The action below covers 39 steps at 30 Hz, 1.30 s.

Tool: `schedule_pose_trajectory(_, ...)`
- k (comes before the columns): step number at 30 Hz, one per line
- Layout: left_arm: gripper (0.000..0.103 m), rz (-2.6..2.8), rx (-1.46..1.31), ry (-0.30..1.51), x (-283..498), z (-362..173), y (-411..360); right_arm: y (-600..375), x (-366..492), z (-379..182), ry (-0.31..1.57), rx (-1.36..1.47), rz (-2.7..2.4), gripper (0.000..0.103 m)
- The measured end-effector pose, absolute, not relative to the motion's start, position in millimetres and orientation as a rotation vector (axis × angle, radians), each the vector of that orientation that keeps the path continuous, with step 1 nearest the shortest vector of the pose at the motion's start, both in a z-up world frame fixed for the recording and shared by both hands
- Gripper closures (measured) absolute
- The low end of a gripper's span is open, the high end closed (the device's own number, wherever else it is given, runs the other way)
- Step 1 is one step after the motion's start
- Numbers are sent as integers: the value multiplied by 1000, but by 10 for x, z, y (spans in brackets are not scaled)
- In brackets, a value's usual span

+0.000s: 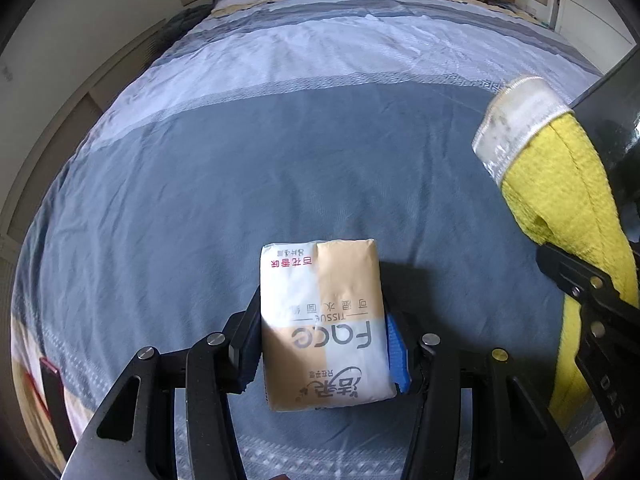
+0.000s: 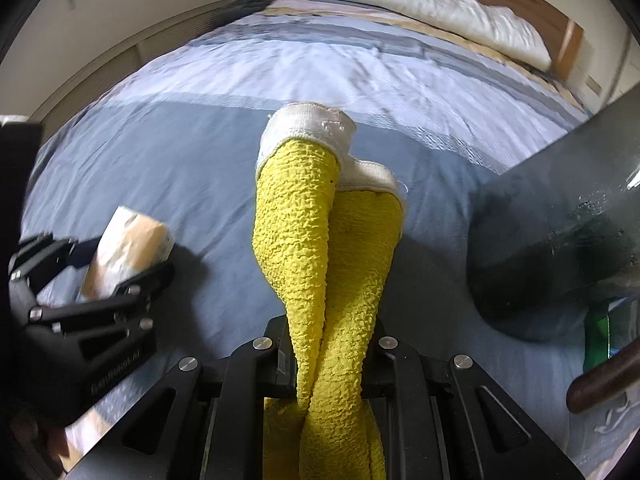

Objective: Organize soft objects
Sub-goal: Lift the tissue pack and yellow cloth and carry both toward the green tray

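Observation:
My left gripper [image 1: 324, 344] is shut on a tan and white tissue pack [image 1: 324, 320] and holds it just above the blue striped bedspread [image 1: 240, 160]. The pack also shows in the right wrist view [image 2: 128, 252], between the left gripper's fingers [image 2: 132, 288]. My right gripper [image 2: 328, 364] is shut on a yellow towel with a white hem [image 2: 320, 240], which hangs bunched from its jaws. In the left wrist view the towel [image 1: 560, 184] and the right gripper's finger [image 1: 580, 284] are at the right edge.
A white pillow [image 2: 436, 8] lies at the head of the bed against a wooden headboard [image 2: 568, 44]. A dark grey container [image 2: 560, 216] stands at the right, with something green [image 2: 596, 340] beside it. A wall with panelling [image 1: 80, 92] runs along the bed's left side.

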<state>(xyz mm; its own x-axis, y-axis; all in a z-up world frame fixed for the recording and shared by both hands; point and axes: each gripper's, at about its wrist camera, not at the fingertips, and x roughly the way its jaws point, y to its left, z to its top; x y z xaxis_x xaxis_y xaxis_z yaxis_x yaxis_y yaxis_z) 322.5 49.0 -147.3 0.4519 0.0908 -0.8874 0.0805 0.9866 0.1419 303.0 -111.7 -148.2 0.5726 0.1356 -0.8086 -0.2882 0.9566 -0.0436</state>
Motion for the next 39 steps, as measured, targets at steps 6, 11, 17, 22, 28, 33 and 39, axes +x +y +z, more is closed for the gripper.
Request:
schedule_pose_trajectory(6,57,35,137,1122,3083,-1477,677,-1112,2788,-1417,929,-224,323,86)
schedule_pose_trajectory(11,57,49,119,1133,2960,-1467,771,-1120,2576,-1350,938,-279,367,86)
schedule_pose_trajectory(17,57,44,99,1139,2756,-1421,769,-1245,2323,-1311,949,-319,390,86)
schedule_pose_trajectory(22,57,20,107,1146,2550,-1390,624,-1421,2083,-1289,966,-324,404,86)
schedule_pose_trajectory(28,57,-46,134,1145,2391,-1319,303,-1677,1802,-1237,987,-330,398,86)
schedule_pose_trajectory(33,57,-91,154,1144,2339,-1273,58,-1927,1619,-1170,1007,-331,372,86)
schedule_pose_trajectory(39,57,-144,196,1156,2195,-1257,-239,-2244,1383,-1122,1032,-360,352,86)
